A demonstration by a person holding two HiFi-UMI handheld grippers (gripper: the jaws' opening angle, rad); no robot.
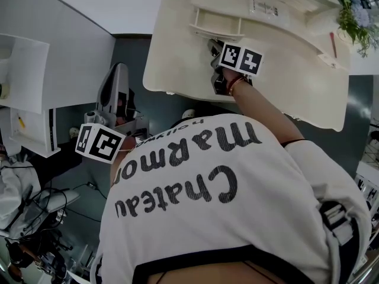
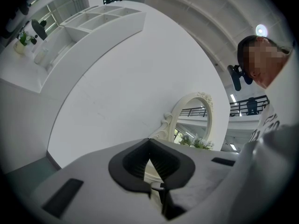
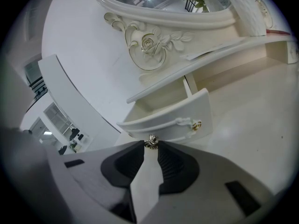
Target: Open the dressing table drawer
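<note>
Right gripper view: 1 knob (image 3: 150,142) between 2 fingers (image 3: 176,161)

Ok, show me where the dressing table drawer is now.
In the right gripper view the small drawer stands pulled out at centre, under the carved mirror frame, its knob gripped between the right gripper's jaw tips.

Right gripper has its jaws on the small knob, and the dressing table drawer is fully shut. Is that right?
No. The right gripper does have its jaws on the small knob, but the drawer is not shut: the right gripper view shows it pulled out, its inside open to view.
</note>
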